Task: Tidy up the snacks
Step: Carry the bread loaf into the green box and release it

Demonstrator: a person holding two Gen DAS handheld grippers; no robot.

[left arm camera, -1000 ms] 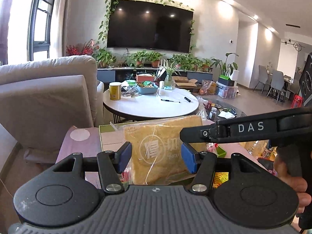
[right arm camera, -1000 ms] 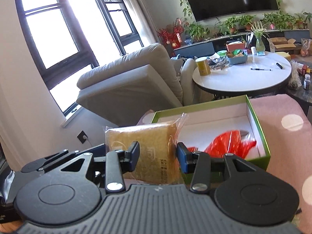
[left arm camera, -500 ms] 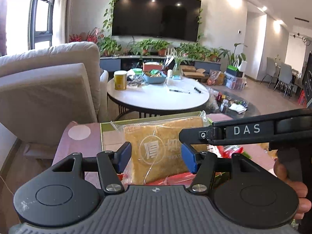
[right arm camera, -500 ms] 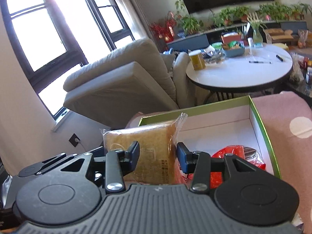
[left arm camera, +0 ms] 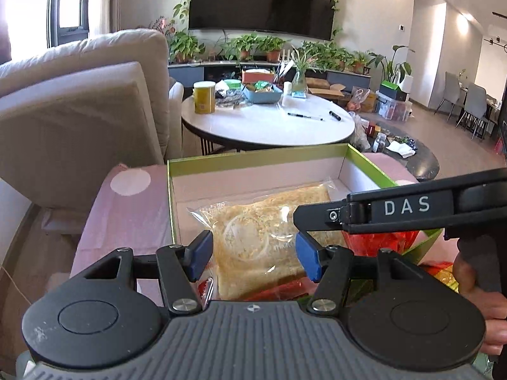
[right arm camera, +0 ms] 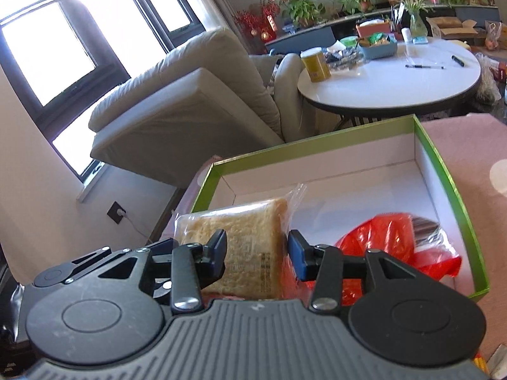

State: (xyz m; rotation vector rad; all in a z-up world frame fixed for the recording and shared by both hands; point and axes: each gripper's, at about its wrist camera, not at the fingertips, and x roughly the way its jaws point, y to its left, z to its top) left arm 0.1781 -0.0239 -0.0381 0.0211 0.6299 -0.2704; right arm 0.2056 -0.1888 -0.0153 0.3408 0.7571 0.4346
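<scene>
A clear bag of sliced bread (left arm camera: 269, 237) lies tilted inside the green-rimmed white box (left arm camera: 253, 160), its near end between the fingers of both grippers. My left gripper (left arm camera: 253, 255) holds its blue pads against the bag's sides. My right gripper (right arm camera: 257, 251) also grips the bread bag (right arm camera: 244, 247) from the side. The right gripper's body (left arm camera: 405, 210) crosses the left wrist view. A red snack bag (right arm camera: 389, 240) lies in the box (right arm camera: 443, 171) at the right.
The box sits on a pink dotted cloth (left arm camera: 126, 212). Behind it stands a round white table (left arm camera: 269, 123) with a yellow can (left arm camera: 204, 97), a blue basket and pens. A beige sofa (left arm camera: 79, 95) is at the left. More snack packets (left arm camera: 443, 277) lie at the right.
Both grippers lowered the bread bag from upright above the box down into it, where it now lies tilted. The cameras tilted downward, showing more of the box's inside.
</scene>
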